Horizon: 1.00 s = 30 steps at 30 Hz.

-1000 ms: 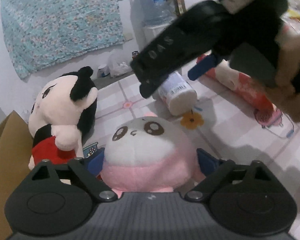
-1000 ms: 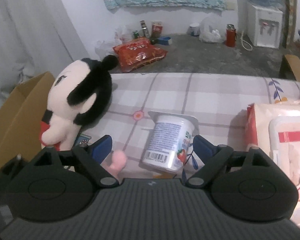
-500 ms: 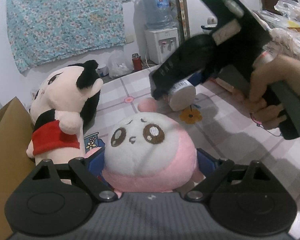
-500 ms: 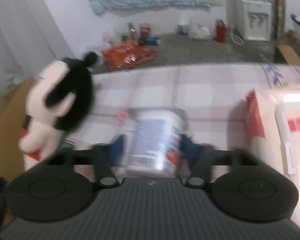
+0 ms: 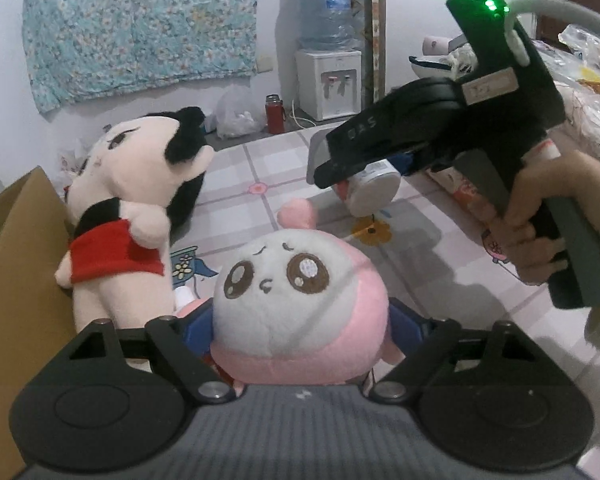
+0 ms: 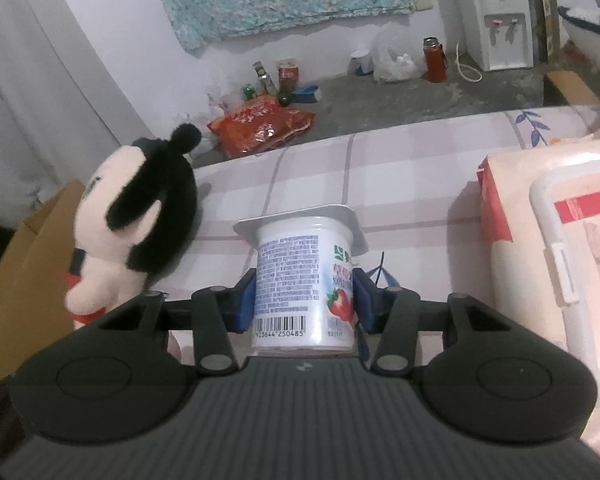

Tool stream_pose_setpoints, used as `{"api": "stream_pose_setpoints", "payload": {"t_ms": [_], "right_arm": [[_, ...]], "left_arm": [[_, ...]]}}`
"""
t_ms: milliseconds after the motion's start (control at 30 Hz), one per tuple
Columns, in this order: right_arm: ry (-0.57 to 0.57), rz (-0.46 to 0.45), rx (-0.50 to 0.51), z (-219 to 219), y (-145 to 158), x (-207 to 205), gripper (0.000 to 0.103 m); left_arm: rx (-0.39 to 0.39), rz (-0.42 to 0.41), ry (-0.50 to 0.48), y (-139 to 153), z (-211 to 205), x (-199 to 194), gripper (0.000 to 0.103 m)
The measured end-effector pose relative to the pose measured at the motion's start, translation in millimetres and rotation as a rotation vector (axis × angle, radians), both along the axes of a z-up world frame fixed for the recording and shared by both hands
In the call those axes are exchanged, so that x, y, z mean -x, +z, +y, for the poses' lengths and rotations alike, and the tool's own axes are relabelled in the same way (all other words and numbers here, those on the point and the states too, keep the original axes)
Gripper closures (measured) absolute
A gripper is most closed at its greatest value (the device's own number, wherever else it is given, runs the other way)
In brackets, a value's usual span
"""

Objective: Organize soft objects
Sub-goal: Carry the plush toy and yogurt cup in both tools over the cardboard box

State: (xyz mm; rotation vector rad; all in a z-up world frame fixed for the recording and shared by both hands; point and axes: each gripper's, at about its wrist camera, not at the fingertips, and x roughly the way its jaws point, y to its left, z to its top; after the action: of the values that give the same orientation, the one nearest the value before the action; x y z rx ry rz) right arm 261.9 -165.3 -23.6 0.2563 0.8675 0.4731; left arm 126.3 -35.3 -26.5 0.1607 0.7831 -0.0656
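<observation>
Pink-and-white round plush [image 5: 300, 300] with big brown eyes sits between the blue pads of the left gripper [image 5: 300, 320], low in the left wrist view. The pads stand wide and press its sides; the jaws have just been closing a little onto it. It rests above the checked pink tablecloth [image 5: 440, 272]. Just to its left stands a black-haired doll plush [image 5: 136, 216] in a red top, upright, against a cardboard box [image 5: 24, 264] at the table's left edge.

Ahead and to the right, the right gripper [image 6: 305, 300], held by a hand [image 5: 540, 236], has just been closing its jaws and now clamps a strawberry yogurt cup [image 6: 305, 280]. The cup lies on its side between the blue pads, its foil-lidded end pointing away from the camera, and seen from the left wrist it appears raised off the cloth. A packet with a white plastic lid [image 6: 560, 264] lies to the right of the cup.
</observation>
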Motion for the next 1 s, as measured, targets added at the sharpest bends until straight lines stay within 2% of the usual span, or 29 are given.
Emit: {"api": "stream_pose_setpoints", "payload": {"t_ms": [400,600,733,867,1000], "right_arm": [[-0.015,-0.049,-0.095,-18,27,17,0.056],[0.034,-0.111,-0.189,-17,65,38,0.056],[0.117,-0.127,-0.211,-1,87,57,0.056],[0.202,-0.127,-0.228,23,103,75,0.056],[0.276,-0.105,-0.274,48,117,91,0.056]], "left_arm": [[-0.037,-0.083,0.048,49,11,25,0.016],[-0.038,-0.159,0.091,97,35,60,0.015],[-0.117,-0.209,0.145,139,66,95,0.015],[-0.178,-0.142,0.222,157,117,110,0.015],[-0.297,-0.052,0.314,129,163,102,0.015]]}}
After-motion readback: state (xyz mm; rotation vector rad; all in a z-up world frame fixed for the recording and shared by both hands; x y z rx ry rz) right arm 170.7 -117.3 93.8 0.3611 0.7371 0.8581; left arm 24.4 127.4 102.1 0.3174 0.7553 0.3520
